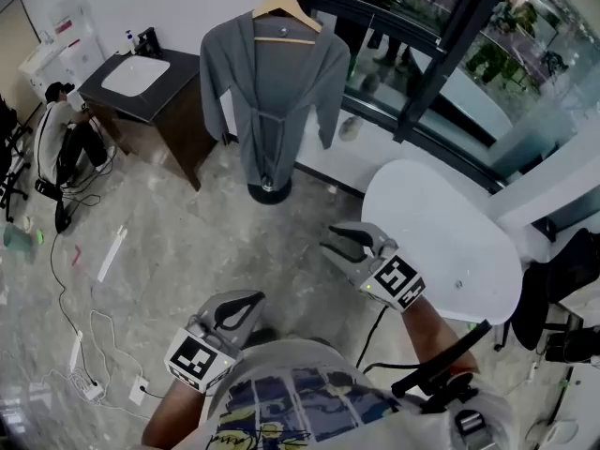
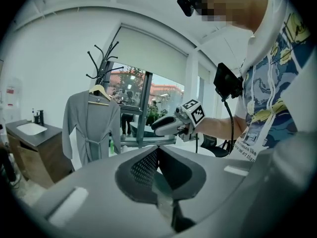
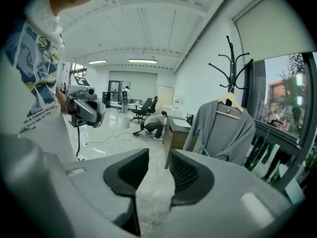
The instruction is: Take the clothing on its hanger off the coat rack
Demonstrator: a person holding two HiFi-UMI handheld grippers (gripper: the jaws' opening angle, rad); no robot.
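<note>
Marbled pale floor [image 1: 169, 251], glazed wall behind. Item: grey robe [image 1: 272, 92], soft matte cloth, belted at the waist, draped on a pale wooden hanger [image 1: 286, 12]. The hanger hangs high on the black coat rack [image 1: 269, 190], a slim pole with curved prongs and a round base, beside the window and well apart from both claws. Left claw [image 1: 251, 300]: ribbed dark pads closed together, empty. Right claw [image 1: 328, 239]: pads parted, nothing between. Smooth white round tabletop [image 1: 441, 232] at right; dark wood cabinet [image 1: 178, 120] at left. Hazards, judged: a sideways pull could catch the hook on a prong and tip the rack; a tilted hanger could shed the robe from its smooth shoulders.
</note>
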